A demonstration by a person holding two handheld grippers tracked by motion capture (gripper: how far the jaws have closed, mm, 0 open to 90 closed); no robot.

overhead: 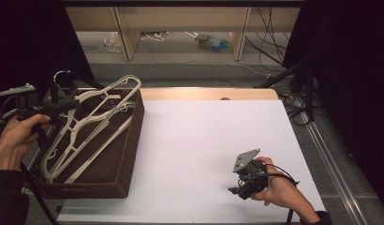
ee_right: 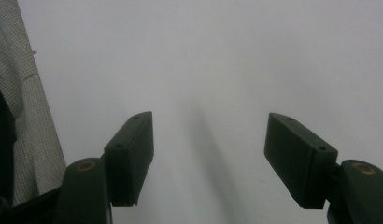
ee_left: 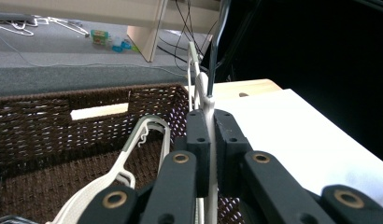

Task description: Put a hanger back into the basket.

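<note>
White hanger (overhead: 94, 101), gripped near its neck and held tilted above the brown wicker basket (overhead: 127, 150), its upper shoulder raised over the basket's far rim and its lower end reaching down into the basket. The left gripper (overhead: 70, 104), seen at the basket's left side in the high view, is closed tightly on this hanger; in the left gripper view the two black pads are pressed against the pale neck of the hanger (ee_left: 209, 112), with the dark metal hook (ee_left: 216, 42) rising above them. A second white hanger (ee_left: 129, 154) is seen lying inside the basket, below and to the left of the gripped one, resting against the woven floor. The basket's far wall is pierced by a slot-shaped handle opening (ee_left: 99, 112). The basket is placed on the left end of the white tabletop (overhead: 213, 140). The right gripper (overhead: 238, 190) is held well to the right of the basket, low over the tabletop near its front edge; its jaws are spread wide with nothing between them, as shown in the right gripper view, where bare white surface is seen between the pads (ee_right: 133, 154).
</note>
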